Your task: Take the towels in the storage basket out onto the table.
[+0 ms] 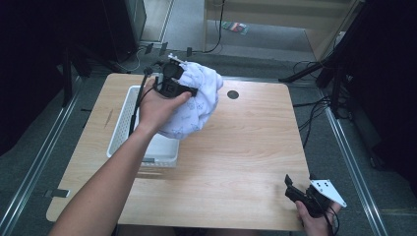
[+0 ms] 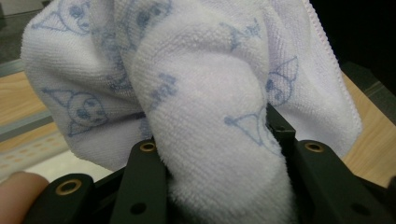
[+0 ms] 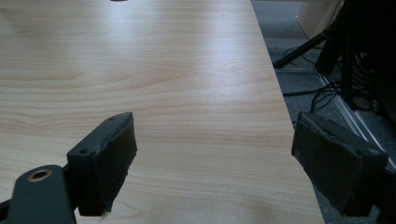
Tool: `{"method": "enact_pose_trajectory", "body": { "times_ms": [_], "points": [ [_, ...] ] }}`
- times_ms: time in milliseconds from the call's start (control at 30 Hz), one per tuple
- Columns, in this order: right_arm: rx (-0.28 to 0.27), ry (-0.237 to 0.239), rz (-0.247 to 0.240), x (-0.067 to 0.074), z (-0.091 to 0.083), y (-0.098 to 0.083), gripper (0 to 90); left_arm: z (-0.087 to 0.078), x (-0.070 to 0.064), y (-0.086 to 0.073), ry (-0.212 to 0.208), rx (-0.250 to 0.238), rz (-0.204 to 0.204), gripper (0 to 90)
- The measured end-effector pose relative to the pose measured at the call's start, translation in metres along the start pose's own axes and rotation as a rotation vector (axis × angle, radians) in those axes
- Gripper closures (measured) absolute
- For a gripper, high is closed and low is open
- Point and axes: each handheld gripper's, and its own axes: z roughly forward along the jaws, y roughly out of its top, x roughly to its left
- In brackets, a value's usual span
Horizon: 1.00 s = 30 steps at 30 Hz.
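Observation:
A white towel (image 1: 199,101) printed with pale blue cartoon figures hangs bunched above the table's far left. My left gripper (image 1: 172,81) is shut on the towel (image 2: 219,116); a thick fold of it is pinched between the two black jaws in the left gripper view. The towel hangs over the right end of a white perforated basket (image 1: 123,120). My right gripper (image 1: 295,189) is at the table's near right corner, low over the wood. In the right gripper view my right gripper (image 3: 215,163) stands open, its jaws wide apart with bare wood between them.
The wooden table (image 1: 246,147) has a round black grommet (image 1: 232,94) near its far edge. Its right edge (image 3: 280,107) runs just beside my right gripper, with floor, cables and black stand legs (image 3: 327,51) beyond. A metal rail (image 1: 39,162) runs along the floor at left.

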Motion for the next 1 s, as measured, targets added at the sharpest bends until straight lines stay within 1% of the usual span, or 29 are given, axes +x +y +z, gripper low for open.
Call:
{"method": "enact_pose_trajectory", "body": {
  "times_ms": [167,433,633,733,833,900,1000],
  "points": [
    [-0.002,0.0,-0.003,0.001,0.0,0.0,14.4,0.019,-0.018,0.002,-0.024,0.017,0.008,62.7],
    [-0.005,0.005,-0.007,0.001,-0.001,0.0,14.4,0.048,-0.039,0.001,-0.063,0.041,0.011,62.5],
    [-0.008,0.005,-0.013,0.001,-0.001,0.0,14.5,0.07,-0.05,-0.005,-0.077,0.048,-0.002,62.0],
    [-0.008,0.003,-0.015,0.001,-0.001,0.0,14.7,0.081,-0.055,-0.011,-0.089,0.048,-0.024,61.6],
    [-0.009,0.002,-0.016,0.001,-0.001,0.0,14.8,0.096,-0.06,-0.018,-0.096,0.067,-0.029,61.5],
    [-0.008,0.001,-0.013,0.002,-0.001,0.0,14.8,0.103,-0.062,-0.021,-0.097,0.082,-0.022,61.4],
    [-0.011,0.001,-0.012,0.002,-0.001,0.0,14.8,0.113,-0.064,-0.028,-0.096,0.092,-0.026,60.8]
  ]
}}
